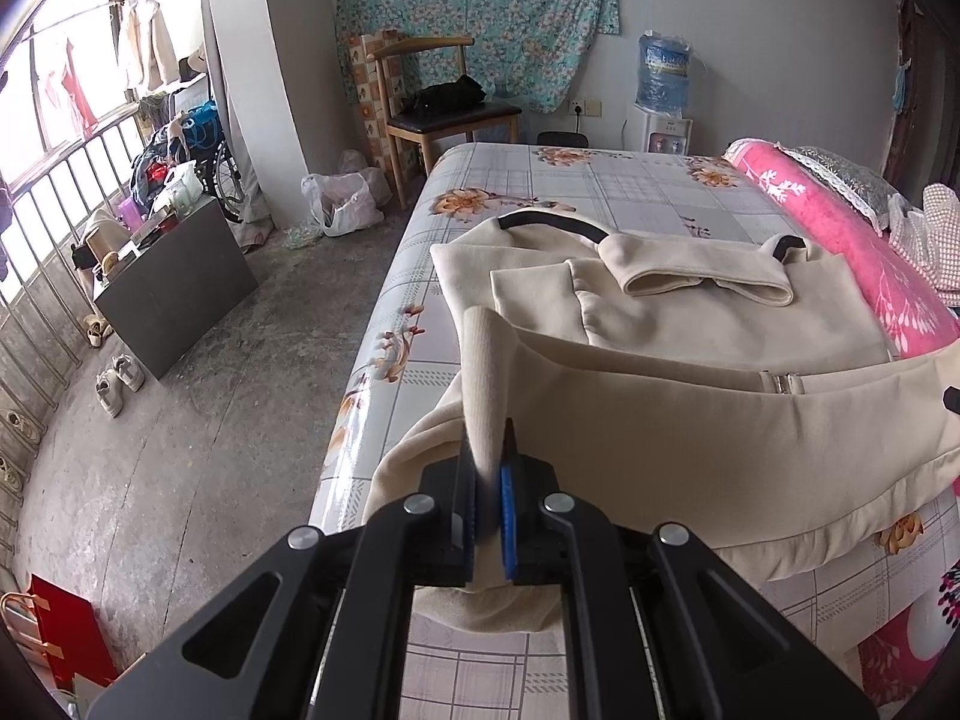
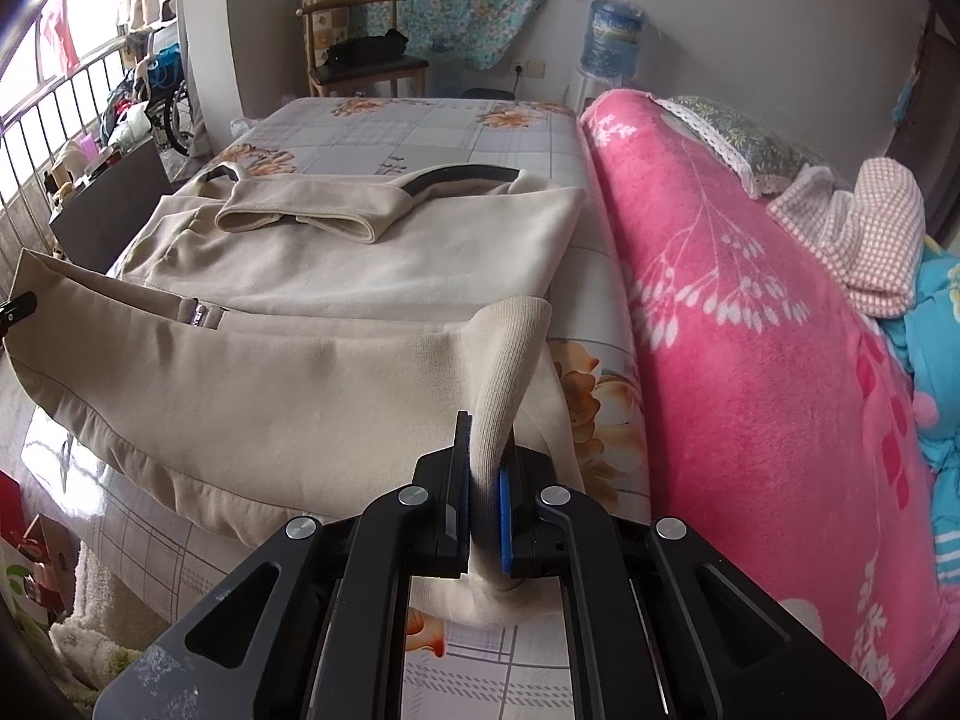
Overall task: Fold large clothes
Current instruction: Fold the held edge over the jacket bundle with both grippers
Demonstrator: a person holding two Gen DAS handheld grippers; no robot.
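I have a cream jacket (image 1: 690, 324) lying on the bed (image 1: 540, 180), its sleeves folded across the body and a dark band along the collar. A short metal zip end shows on the near edge, which is raised off the sheet and stretched between my two grippers. The cloth looks thick and fleecy, with a ribbed hem. The left gripper (image 1: 489, 468) is closed tight on one ribbed corner of the hem, cloth squeezed between its blue pads; the right gripper (image 2: 486, 468) pinches the other ribbed corner in the same way. The bed wears a grey checked sheet with orange flowers. To the right of the jacket lies a pink blanket (image 2: 750, 330) with white sprigs, touching the sheet's edge. Beyond the bed stand a wooden chair (image 1: 444, 114) and a water bottle (image 1: 663, 72) on a dispenser; its blue label has writing, but I cannot read it from here.
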